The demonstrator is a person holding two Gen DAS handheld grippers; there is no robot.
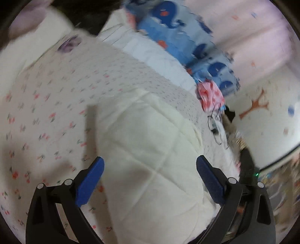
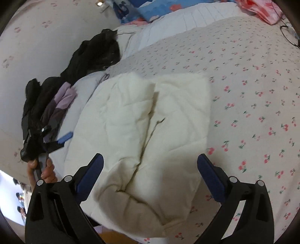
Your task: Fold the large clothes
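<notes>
On the bed's cherry-print sheet (image 2: 253, 97) I see a cream quilted jacket (image 2: 150, 131) lying folded, near the close edge. At far left, dark clothes (image 2: 93, 54) are heaped by the wall, and a hand (image 2: 46, 169) grips my left gripper (image 2: 63, 138) beside the jacket; its wrist view shows the blue pads spread wide, empty. My right gripper (image 2: 150, 172) hovers over the jacket's near end, jaws wide apart, holding nothing. Far right, a pink cloth (image 2: 262, 9) lies crumpled.

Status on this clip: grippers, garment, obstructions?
Left gripper open, empty. Right gripper open, empty. Cream quilted garment lies folded on the cherry-print bedspread. Dark clothes pile beside it, not blocking.
</notes>
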